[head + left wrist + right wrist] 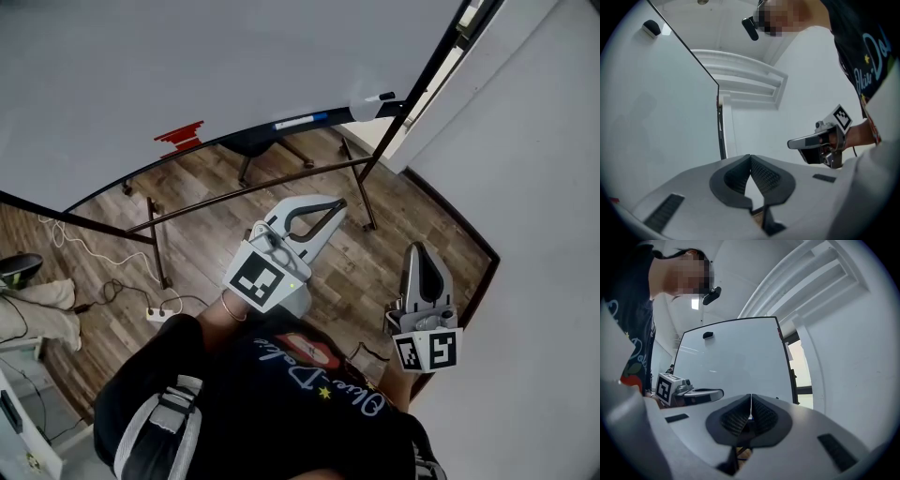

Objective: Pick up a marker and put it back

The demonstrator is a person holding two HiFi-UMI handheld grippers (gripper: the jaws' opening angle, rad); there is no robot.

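Observation:
A blue marker (302,121) lies on the whiteboard's tray ledge, with a white marker with a black cap (373,98) further right. My left gripper (337,203) hangs over the wooden floor, short of the board, shut with nothing between its jaws. The left gripper view shows the same left gripper (750,157) with its pads meeting. My right gripper (418,247) is to the right, near the wall, also shut and empty; its pads touch in the right gripper view (751,396). Neither gripper touches a marker.
The whiteboard (187,66) stands on a black metal frame (244,192) with feet on the floor. A red object (180,138) sits on the ledge at the left. A dark eraser (708,335) clings to the board. Cables and a power strip (159,313) lie on the floor.

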